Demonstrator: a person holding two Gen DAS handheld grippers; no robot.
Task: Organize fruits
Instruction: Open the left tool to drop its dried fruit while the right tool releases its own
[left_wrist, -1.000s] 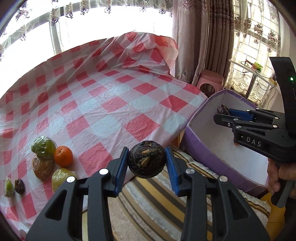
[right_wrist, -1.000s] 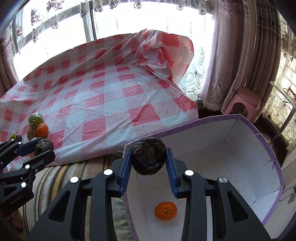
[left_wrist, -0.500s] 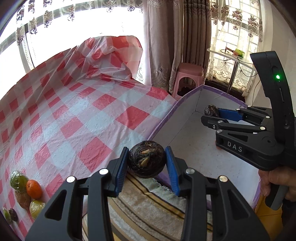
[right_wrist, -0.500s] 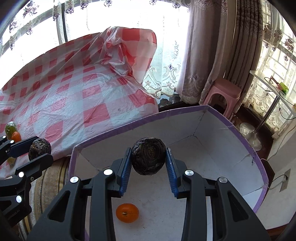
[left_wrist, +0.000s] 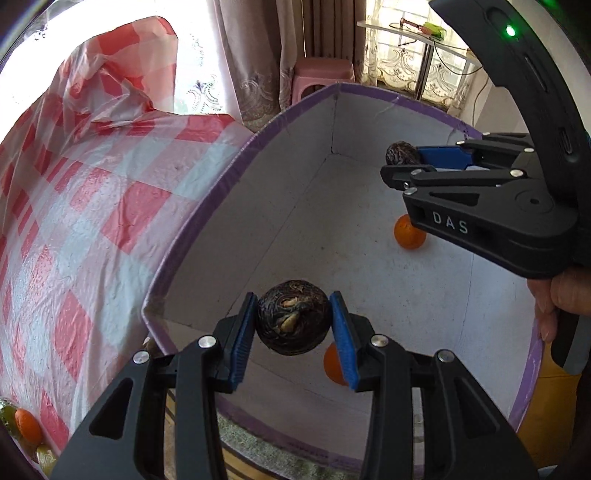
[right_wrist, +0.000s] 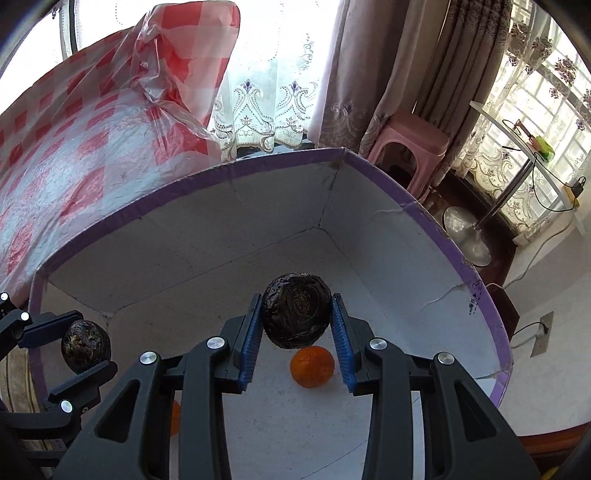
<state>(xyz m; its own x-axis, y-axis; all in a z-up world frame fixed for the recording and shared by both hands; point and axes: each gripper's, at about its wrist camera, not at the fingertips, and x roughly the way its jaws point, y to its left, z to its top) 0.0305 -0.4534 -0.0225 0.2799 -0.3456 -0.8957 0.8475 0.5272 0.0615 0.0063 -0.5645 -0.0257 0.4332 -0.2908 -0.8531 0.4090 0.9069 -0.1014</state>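
Note:
My left gripper (left_wrist: 293, 325) is shut on a dark wrinkled round fruit (left_wrist: 293, 320) and hangs over the near left corner of the purple-rimmed white box (left_wrist: 207, 206). My right gripper (right_wrist: 297, 319) is shut on a second dark wrinkled fruit (right_wrist: 296, 315) above the box floor. In the left wrist view the right gripper (left_wrist: 400, 162) shows at the right with its fruit (left_wrist: 400, 153). In the right wrist view the left gripper's fruit (right_wrist: 85, 341) shows at the left. Two oranges lie on the box floor (left_wrist: 408, 234) (left_wrist: 332, 365), also visible from the right wrist (right_wrist: 312, 366) (right_wrist: 175, 417).
A red-and-white checked plastic cloth (left_wrist: 74, 206) covers the surface left of the box. An orange (left_wrist: 27, 424) and wrapped fruits lie at its lower left edge. A pink stool (right_wrist: 410, 144), curtains and a glass side table (right_wrist: 517, 147) stand behind the box. A hand (left_wrist: 565, 291) holds the right gripper.
Both grippers have moved right and down from over the cloth and striped rug to over the inside of the box, each still holding its dark fruit.

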